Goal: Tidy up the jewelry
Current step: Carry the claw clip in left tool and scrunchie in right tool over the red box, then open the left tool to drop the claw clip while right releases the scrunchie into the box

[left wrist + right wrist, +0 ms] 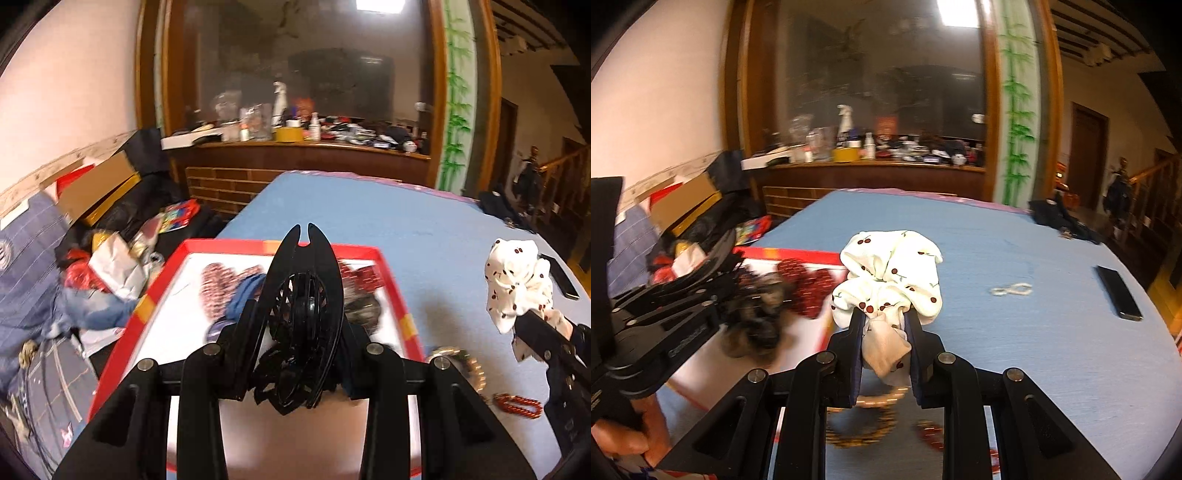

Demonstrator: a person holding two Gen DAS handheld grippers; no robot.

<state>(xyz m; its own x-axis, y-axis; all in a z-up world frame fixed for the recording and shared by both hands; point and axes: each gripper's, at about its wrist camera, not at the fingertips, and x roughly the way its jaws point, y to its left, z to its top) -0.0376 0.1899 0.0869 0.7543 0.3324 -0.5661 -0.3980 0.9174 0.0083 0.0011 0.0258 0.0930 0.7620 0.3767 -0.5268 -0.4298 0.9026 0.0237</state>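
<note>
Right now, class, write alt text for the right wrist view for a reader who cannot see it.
The right tool grips a white cherry-print scrunchie above a blue table. To its left, a red tray holds more scrunchies; a black phone lies far right.

The tray sits on the table, on its left side. Scrunchies lie in it. Right of it lie a bead bracelet and, farther right, a phone.

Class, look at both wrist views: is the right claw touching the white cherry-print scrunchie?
Touching. The right wrist view shows the right claw shut on the cherry-print scrunchie, its fabric pinched between both fingers.
</note>
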